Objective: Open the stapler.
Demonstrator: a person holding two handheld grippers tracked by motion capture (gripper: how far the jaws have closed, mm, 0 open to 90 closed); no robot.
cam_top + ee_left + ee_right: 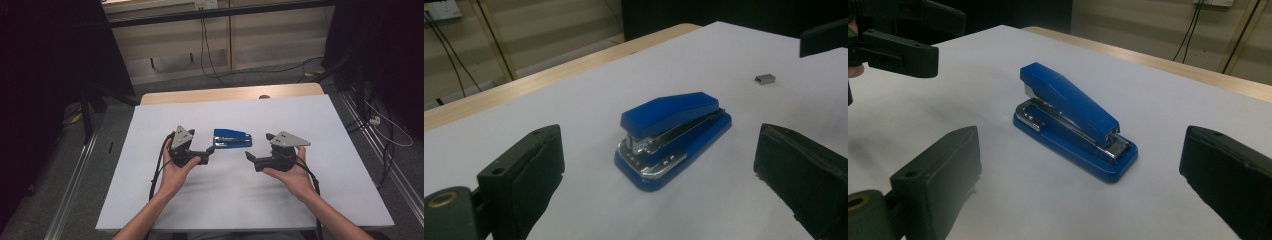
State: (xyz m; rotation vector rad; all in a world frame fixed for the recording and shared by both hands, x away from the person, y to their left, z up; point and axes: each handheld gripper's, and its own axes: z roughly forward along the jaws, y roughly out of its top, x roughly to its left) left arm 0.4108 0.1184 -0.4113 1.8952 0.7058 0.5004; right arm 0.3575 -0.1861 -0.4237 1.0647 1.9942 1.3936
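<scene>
We hold the left gripper (212, 149) and the right gripper (248, 156) with jaws spread wide and empty, one on each side of the blue stapler (233, 138), which lies flat on the table (310, 190) between them, near both but touching neither. To take the stapler well, we judge it best to bring one gripper in low and square to the long sides, closing on the base (684, 160) rather than the hinged top arm (1068, 100), so that the arm does not press down or the body pivot out of the pads. We keep the other gripper free to steady the far end. The table is covered in a smooth white sheet with a wooden edge (230, 93) at the back; beyond it lie grey floor, trailing cables (207, 50) and dark curtains. A small strip of staples (765, 78) rests well apart from the stapler.
</scene>
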